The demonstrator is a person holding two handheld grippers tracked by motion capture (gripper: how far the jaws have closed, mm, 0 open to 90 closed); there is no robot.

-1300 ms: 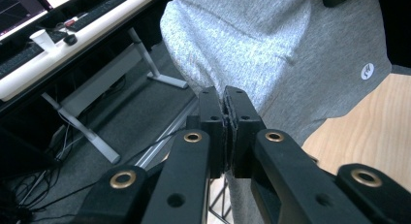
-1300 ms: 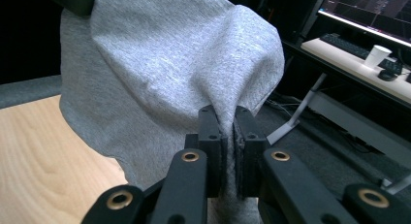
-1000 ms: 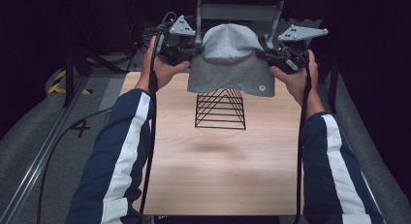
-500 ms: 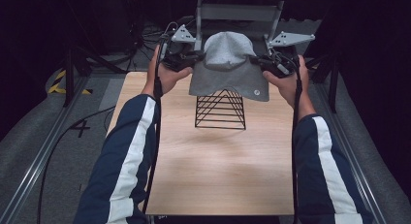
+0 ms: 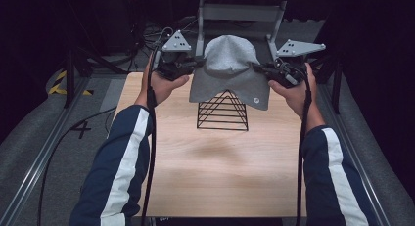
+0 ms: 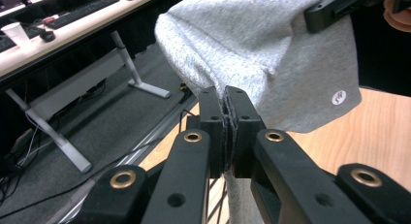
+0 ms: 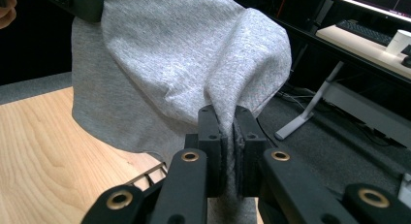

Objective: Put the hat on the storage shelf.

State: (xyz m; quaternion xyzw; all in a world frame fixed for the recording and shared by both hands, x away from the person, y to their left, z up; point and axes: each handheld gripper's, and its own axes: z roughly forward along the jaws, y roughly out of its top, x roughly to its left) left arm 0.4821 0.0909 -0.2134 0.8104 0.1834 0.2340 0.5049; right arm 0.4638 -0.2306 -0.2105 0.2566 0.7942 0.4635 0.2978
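Surface [image 5: 215,162] is bare wood, with a black wire pyramid stand [image 5: 222,111] at the far middle. Grey beanie [image 5: 229,72] hangs over it, left tool [image 5: 195,65] and right tool [image 5: 262,69] each clamped on an edge. I'd lower both evenly, opening centred on the tip.

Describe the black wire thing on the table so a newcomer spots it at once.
On the wooden table, look to the far middle, between the two hands. There stands a black wire stand, pyramid-shaped with stacked horizontal rungs, partly under the grey beanie. It is the one bare metal frame there.
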